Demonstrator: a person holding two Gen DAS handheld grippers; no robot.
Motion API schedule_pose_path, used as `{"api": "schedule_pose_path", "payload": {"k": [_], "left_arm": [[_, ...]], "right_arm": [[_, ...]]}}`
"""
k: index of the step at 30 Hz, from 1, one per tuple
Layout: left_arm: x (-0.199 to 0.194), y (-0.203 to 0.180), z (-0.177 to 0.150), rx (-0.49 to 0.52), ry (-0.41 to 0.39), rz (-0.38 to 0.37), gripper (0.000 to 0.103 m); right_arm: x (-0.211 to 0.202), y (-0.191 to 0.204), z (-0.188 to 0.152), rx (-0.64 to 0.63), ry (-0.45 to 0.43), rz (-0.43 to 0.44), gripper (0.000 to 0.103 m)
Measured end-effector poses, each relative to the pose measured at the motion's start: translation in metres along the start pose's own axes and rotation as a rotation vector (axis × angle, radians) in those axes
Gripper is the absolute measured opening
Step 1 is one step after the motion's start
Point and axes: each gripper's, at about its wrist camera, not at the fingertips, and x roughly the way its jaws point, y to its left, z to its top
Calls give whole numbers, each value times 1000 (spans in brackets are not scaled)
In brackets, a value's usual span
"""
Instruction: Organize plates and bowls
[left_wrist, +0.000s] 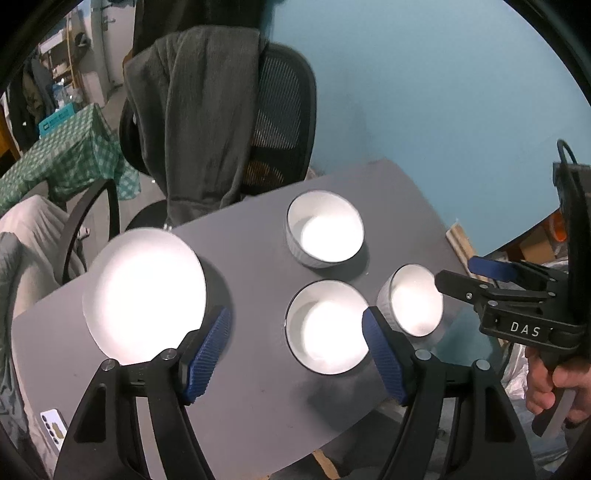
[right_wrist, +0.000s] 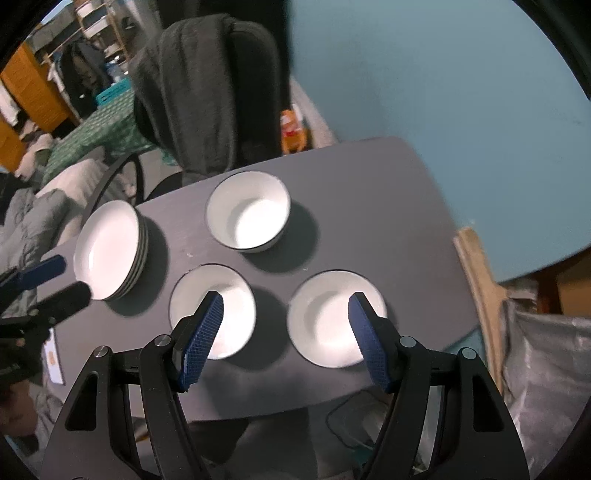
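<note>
On the grey table (left_wrist: 251, 266) stand a stack of white plates (left_wrist: 144, 295) at the left and three white bowls. One bowl is at the far side (left_wrist: 325, 229), one near the middle (left_wrist: 327, 326) and one at the right (left_wrist: 413, 299). My left gripper (left_wrist: 295, 354) hovers open above the gap between the plates and the middle bowl. My right gripper (right_wrist: 286, 332) is open above the gap between the middle bowl (right_wrist: 212, 312) and the right bowl (right_wrist: 332, 317). Neither holds anything. The plate stack (right_wrist: 107, 251) and the far bowl (right_wrist: 247, 212) also show in the right wrist view.
An office chair with a dark hoodie (left_wrist: 207, 122) stands behind the table. A green checked cloth (left_wrist: 66, 155) lies at the far left, a phone (left_wrist: 53, 428) at the near left, and a wooden plank (right_wrist: 476, 273) along the table's right edge. A hand (left_wrist: 554, 384) holds the right gripper.
</note>
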Motion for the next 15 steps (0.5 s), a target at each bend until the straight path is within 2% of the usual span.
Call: {"api": "schedule_pose_path", "payload": {"k": [5, 11, 15], "left_arm": [[28, 9, -7, -11, 49, 11, 75], [62, 23, -19, -43, 112, 22, 72], [80, 27, -27, -63, 146, 17, 68]], "right_arm": [[34, 12, 5, -62, 53, 76, 69], [73, 27, 7, -132, 118, 104, 69], [93, 34, 7, -181, 155, 89, 69]]}}
